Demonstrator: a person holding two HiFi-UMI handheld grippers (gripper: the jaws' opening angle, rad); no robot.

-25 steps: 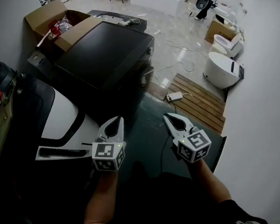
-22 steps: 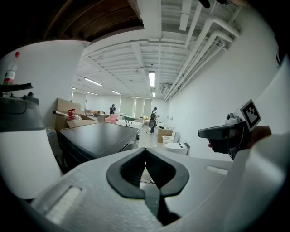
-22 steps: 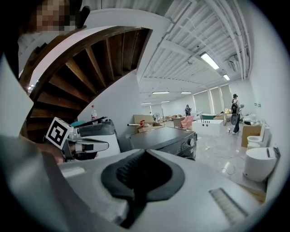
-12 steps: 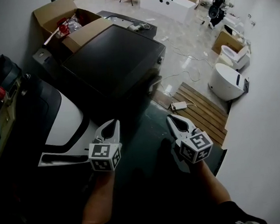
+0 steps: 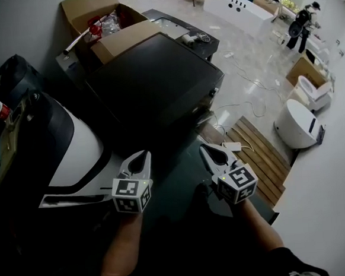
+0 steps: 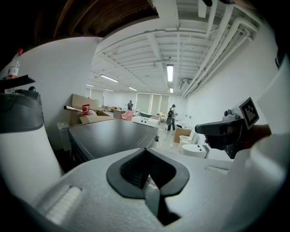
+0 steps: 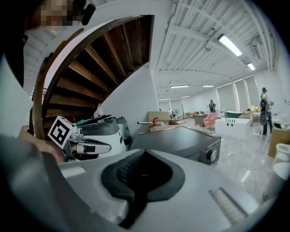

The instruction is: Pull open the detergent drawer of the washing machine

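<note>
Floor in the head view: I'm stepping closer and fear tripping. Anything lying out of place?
Yes: loose cables trail across the floor right of the washing machine, toward a white power block beside the slatted board.

"Did the detergent drawer show anywhere?"

"No. From the head view the washing machine (image 5: 156, 82) gave only its dark top, and its front, facing 4 o'clock, sat in shadow. The right gripper view caught a knob (image 7: 210, 155) on that front, but the rest was too dim and small to tell."

"What else was lost?"

"The contents of the cardboard box (image 5: 91, 13) at 11 o'clock were too small to name. So was the person (image 5: 302, 23) at 1 o'clock. Both forearms (image 5: 121, 245) ran off the bottom edge."
</note>
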